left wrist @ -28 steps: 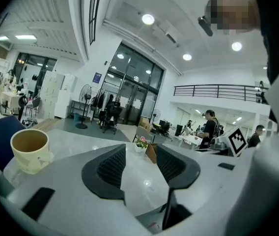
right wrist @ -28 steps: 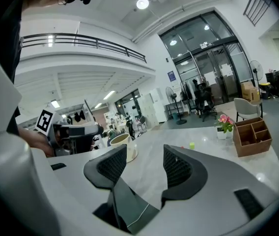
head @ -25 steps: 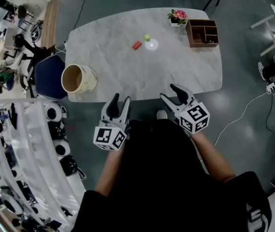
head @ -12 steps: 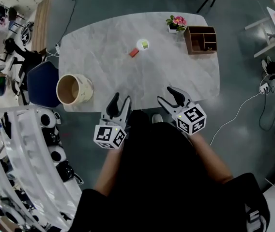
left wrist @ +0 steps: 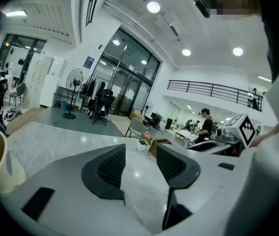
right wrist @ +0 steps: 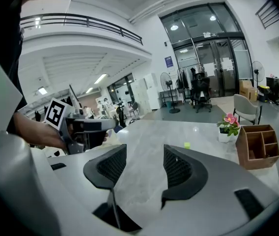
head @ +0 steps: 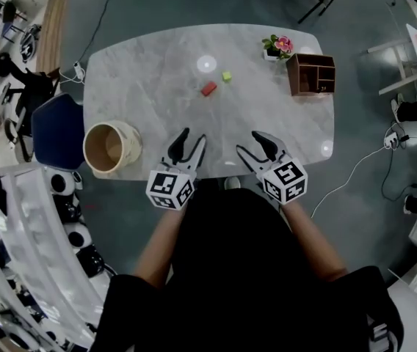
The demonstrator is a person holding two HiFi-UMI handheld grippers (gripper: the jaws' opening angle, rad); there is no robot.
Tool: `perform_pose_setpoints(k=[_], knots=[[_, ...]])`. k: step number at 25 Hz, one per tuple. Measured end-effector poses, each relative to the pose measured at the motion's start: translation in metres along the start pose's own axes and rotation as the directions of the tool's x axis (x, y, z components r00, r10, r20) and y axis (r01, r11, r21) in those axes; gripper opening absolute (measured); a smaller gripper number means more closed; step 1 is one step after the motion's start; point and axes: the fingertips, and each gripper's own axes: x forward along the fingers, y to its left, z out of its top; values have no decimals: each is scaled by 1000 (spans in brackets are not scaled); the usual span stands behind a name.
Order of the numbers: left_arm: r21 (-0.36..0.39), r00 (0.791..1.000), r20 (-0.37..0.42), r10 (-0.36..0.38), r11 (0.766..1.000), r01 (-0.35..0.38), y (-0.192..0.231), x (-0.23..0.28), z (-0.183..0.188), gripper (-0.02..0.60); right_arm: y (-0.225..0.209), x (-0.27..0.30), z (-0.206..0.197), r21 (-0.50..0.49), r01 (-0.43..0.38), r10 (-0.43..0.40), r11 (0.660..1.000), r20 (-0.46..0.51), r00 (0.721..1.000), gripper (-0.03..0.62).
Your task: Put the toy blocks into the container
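At the near edge of the grey marble table (head: 157,72), the left gripper (head: 193,136) and the right gripper (head: 249,141) hover with jaws apart, holding nothing. The round beige container (head: 130,144) stands at the left near corner. Farther, mid-table, the small red block (head: 208,89) and small green block (head: 226,76) lie near each other. I think a careless nudge could push the container off the corner.
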Motion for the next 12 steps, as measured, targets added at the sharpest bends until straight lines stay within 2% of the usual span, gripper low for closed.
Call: perform_pose_setpoints(k=[8,12], knots=[[16,993,-98,-61,998,63,35,72,-9,173,-21,21,3,76,71,-68,995,-32,997,207],[25,979,-186,-79,996,85,56,108,-36,173,-36,27,0,116,108,-103,987,-50,993,207]])
